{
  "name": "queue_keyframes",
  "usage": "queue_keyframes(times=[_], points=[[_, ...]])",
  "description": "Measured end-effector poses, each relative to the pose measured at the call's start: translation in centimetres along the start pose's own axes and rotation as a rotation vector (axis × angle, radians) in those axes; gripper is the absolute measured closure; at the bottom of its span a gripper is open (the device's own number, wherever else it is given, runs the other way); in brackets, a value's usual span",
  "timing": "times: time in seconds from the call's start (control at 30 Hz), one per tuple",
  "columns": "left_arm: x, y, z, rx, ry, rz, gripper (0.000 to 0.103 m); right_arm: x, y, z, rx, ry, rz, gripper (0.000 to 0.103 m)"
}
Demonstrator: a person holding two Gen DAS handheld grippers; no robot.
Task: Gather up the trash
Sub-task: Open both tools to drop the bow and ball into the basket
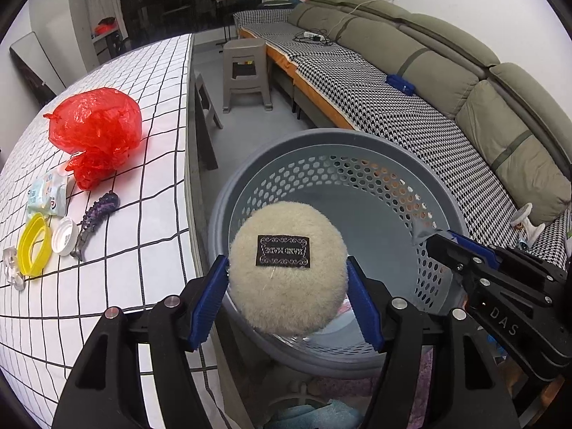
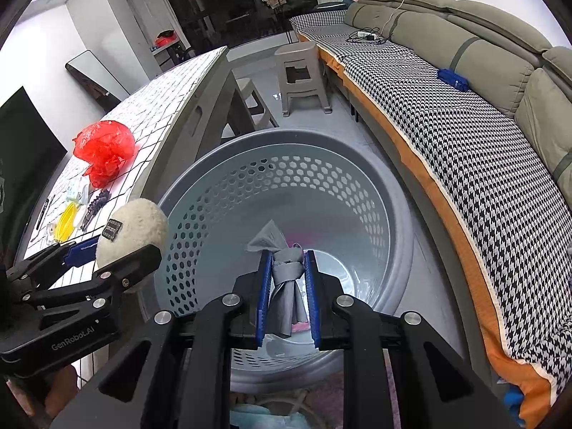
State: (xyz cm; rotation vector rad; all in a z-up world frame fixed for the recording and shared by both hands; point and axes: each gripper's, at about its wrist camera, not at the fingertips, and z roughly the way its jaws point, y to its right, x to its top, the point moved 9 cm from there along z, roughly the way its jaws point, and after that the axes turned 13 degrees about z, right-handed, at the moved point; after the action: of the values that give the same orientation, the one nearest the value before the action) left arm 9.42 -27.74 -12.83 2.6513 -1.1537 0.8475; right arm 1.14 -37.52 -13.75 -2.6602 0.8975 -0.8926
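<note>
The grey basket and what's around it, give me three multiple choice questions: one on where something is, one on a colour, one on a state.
1. Where is the fluffy cream pad?
A. flat on the checked table
B. between the left tongs, over the grey basket
C. on the sofa

2. What colour is the crumpled plastic bag on the table?
A. red
B. green
C. white

3. What state are the right tongs in?
A. wide open and empty
B. out of view
C. closed on a knotted grey bag

Answers:
1 B: the pad sits between the blue fingers of the left tongs, above the grey basket.
2 A: it shows bright red on the checked table.
3 C: both fingers press the knotted grey bag.
</note>
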Motion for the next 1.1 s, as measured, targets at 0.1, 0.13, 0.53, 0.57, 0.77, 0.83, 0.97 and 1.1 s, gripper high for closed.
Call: queue_keyframes(times=[0.1, 0.13, 0.53, 0.57, 0.77, 0.83, 0.97, 1.1], points=[[0.0, -0.3, -0.2, 0.009, 0.003, -0.007, 0.027, 0.1, 0.0, -0.3, 0.001, 0.017, 0.004, 0.061], [0.0, -0.3, -0.3, 0.011, 0.004, -0.008, 0.027, 0.2, 0.0, -0.5, 0.001, 0.029, 0.008, 0.056], [-0.3, -0.8, -1.0, 0.020, 0.013, -0.021, 0.023, 0.0, 0.2, -0.9, 0.010, 0.039, 0.017, 0.051], [-0.3, -0.8, -1.1, 0.020, 0.014, -0.021, 0.023, 0.0, 0.2, -1.0, 0.010, 0.041, 0.017, 0.050], [-0.5, -1.1, -1.6, 0.019, 0.027, -0.026, 0.018, 0.0, 0.3, -1.5, 0.014, 0.055, 0.017, 0.047], [-0.5, -1.0, -1.9, 0.021, 0.032, -0.026, 0.017, -0.1, 0.3, -1.7, 0.014, 0.059, 0.016, 0.047], [-0.5, -0.9, -2.3, 0.025, 0.041, -0.020, 0.016, -0.2, 0.2, -2.1, 0.016, 0.066, 0.015, 0.046], [-0.6, -0.8, -2.8, 0.018, 0.050, -0.023, 0.014, -0.3, 0.1, -2.7, 0.015, 0.078, 0.013, 0.043]])
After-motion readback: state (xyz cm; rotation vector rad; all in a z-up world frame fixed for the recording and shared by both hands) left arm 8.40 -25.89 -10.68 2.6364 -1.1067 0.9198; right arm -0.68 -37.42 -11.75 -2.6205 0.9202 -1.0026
